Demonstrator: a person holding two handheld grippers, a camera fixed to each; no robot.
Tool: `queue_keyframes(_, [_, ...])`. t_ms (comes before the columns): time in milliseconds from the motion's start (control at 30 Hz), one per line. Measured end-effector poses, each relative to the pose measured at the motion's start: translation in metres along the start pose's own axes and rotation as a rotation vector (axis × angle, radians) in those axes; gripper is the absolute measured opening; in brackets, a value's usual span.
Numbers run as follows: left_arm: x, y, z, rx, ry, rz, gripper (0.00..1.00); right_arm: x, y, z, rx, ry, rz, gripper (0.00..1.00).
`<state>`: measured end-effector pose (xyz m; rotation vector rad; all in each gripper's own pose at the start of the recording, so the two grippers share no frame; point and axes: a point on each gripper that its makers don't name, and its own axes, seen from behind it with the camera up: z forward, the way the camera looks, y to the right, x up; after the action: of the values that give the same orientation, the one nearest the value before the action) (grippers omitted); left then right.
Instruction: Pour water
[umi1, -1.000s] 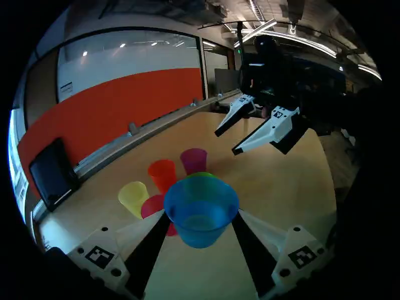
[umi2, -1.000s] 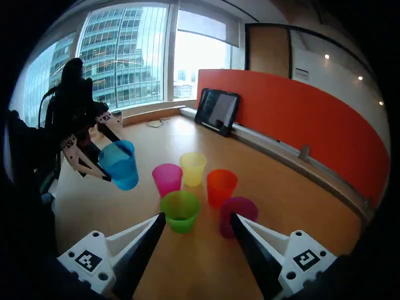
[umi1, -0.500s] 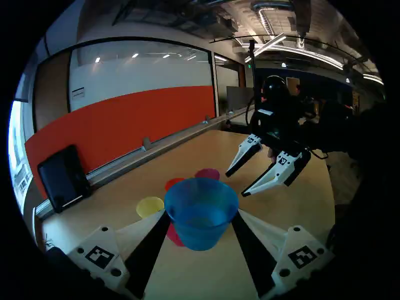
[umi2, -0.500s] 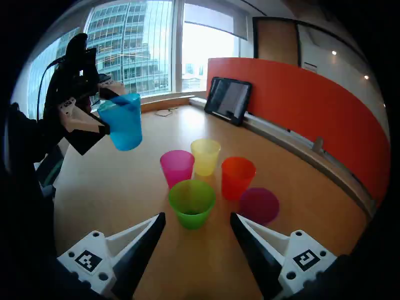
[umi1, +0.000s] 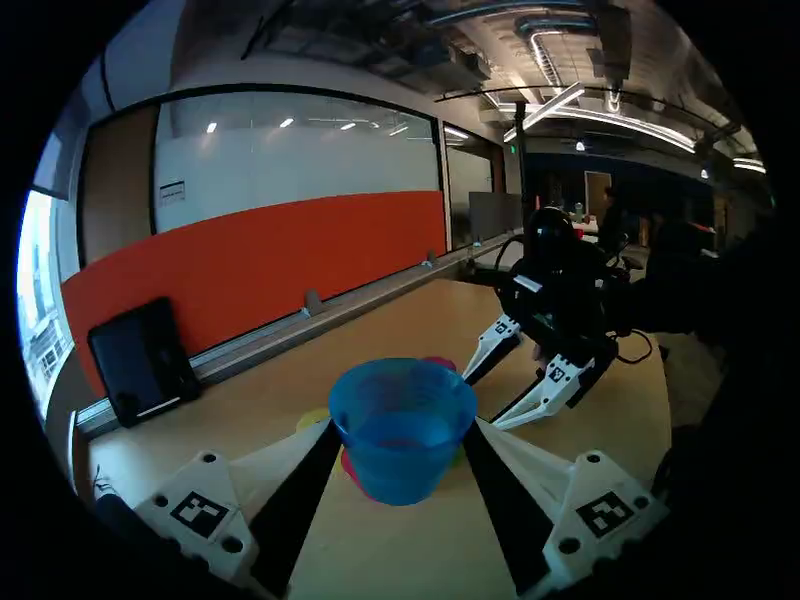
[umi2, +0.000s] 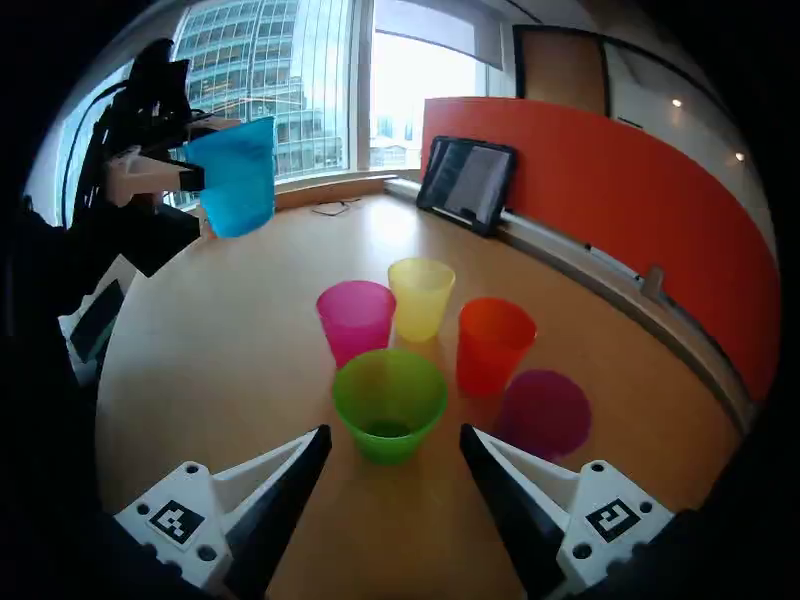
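Observation:
My left gripper (umi1: 402, 428) is shut on a translucent blue cup (umi1: 402, 445), held upright and high above the table. In the right gripper view that blue cup (umi2: 235, 175) hangs at the upper left in the far gripper's fingers (umi2: 150, 170). On the wooden table (umi2: 220, 340) stands a cluster of cups: green (umi2: 390, 400), pink (umi2: 355, 320), yellow (umi2: 421, 295), orange (umi2: 492, 343) and purple (umi2: 543, 413). My right gripper (umi2: 393, 432) is open just short of the green cup, nothing between its fingers. From the left gripper view it (umi1: 510, 375) hangs beyond the blue cup.
A dark tablet (umi2: 468, 183) leans against the orange wall panel (umi2: 620, 200) at the table's far edge. Large windows (umi2: 290, 90) lie behind the left gripper. A person's dark form (umi1: 570, 290) holds the far gripper.
The left gripper has lifted the blue cup higher above the table. The right gripper has moved closer to the cup cluster, so the green cup now sits nearer its fingers.

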<state>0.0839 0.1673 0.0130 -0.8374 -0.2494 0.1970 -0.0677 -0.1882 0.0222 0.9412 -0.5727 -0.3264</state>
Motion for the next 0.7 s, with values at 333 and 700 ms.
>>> queue_keyframes(333, [0.002,-0.008,-0.007,0.014,0.013,-0.012,0.84,0.0,0.0,0.024,0.008,-0.018,-0.014,1.0])
queue_keyframes(700, [0.006,-0.013,-0.01,0.021,0.026,-0.026,0.84,0.0,-0.003,0.043,0.014,-0.027,-0.014,0.98])
